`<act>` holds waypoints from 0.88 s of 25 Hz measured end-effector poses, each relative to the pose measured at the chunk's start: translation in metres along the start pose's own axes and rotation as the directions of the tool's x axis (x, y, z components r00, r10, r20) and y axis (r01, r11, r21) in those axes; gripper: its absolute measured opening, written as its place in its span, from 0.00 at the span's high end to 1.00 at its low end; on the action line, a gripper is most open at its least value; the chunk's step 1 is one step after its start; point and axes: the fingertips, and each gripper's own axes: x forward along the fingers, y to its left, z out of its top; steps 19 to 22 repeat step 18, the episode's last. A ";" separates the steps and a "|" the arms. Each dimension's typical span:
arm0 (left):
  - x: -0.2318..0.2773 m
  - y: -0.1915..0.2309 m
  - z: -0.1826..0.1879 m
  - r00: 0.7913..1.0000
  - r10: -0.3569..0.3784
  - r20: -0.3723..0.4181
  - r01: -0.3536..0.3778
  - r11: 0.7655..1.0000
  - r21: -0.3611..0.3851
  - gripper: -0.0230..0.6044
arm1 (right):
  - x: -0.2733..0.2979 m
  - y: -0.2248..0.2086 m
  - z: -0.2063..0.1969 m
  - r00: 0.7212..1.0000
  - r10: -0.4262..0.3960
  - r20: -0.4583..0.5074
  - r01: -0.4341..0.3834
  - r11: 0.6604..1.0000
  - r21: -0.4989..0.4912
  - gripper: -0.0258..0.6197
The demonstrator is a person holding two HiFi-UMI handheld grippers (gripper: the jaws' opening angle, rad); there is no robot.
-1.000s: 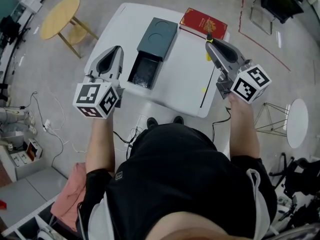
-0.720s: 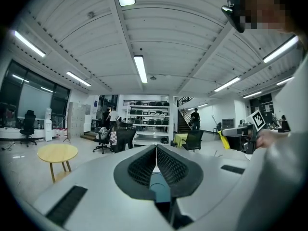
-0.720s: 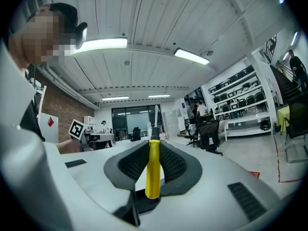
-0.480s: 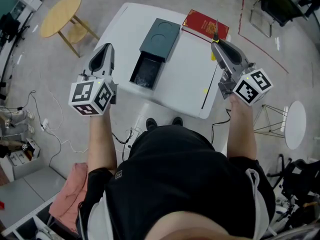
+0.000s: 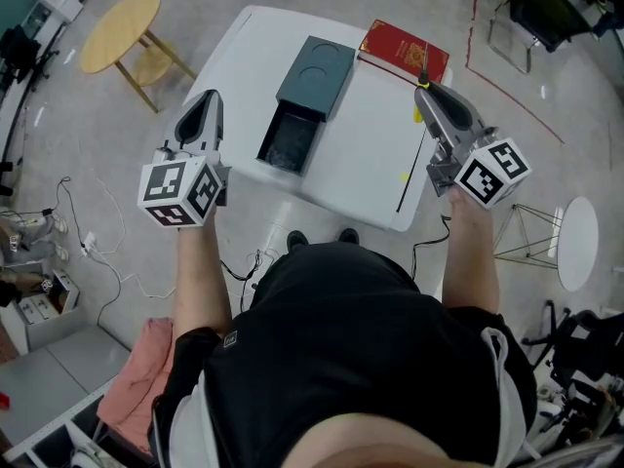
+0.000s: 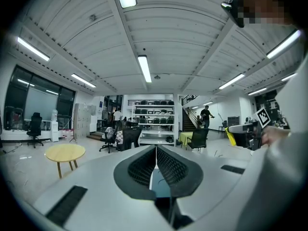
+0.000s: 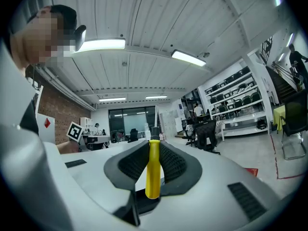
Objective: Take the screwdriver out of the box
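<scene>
The right gripper (image 5: 427, 90) has its ribbed pads (image 7: 129, 163) clamped on the yellow handle of the screwdriver (image 7: 153, 170). The handle stands upright between them, its dark end on top. In the head view this gripper hangs over the far right part of the white table (image 5: 363, 159), just beside the red book (image 5: 404, 49) at the table's corner, so the screwdriver is out of the box.

The left gripper (image 5: 206, 101) has its fingers (image 6: 142, 166) pressed together with nothing between them. It sits off the table's left edge, over the floor.

Between the two grippers lies the dark box (image 5: 315, 70), well apart from either. Its drawer (image 5: 290, 141) is pulled out toward the person and shows a dark inside. A thin dark line runs along the table's right side, below the right gripper.

Farther out stands a round wooden table (image 5: 119, 31) to the left, plain too in the left gripper view. A pink cloth (image 5: 136, 378) lies on the floor by the person's left arm, and a white round stool (image 5: 580, 238) stands at the right. Shelves and office chairs fill the room behind.
</scene>
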 end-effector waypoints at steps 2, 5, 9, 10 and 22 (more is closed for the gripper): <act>0.001 0.000 0.000 1.000 -0.001 0.000 0.001 1.000 0.000 0.93 | 0.001 0.000 0.000 1.000 0.007 0.003 -0.007 1.000 0.000 0.83; 0.000 0.000 0.001 1.000 -0.001 0.001 0.001 1.000 -0.001 0.93 | 0.002 0.001 0.001 1.000 0.010 0.008 -0.010 1.000 0.003 0.83; -0.002 0.002 0.003 1.000 0.000 0.003 0.000 1.000 -0.002 0.93 | 0.004 0.003 0.002 1.000 0.001 0.004 -0.001 1.000 0.010 0.83; -0.003 0.002 0.003 1.000 0.001 0.005 -0.001 1.000 -0.002 0.93 | 0.005 0.004 0.002 1.000 0.000 0.005 0.000 1.000 0.013 0.83; -0.007 0.005 0.004 1.000 0.005 0.012 -0.005 1.000 -0.006 0.93 | 0.009 0.011 0.001 0.999 0.045 0.025 -0.045 0.999 0.014 0.83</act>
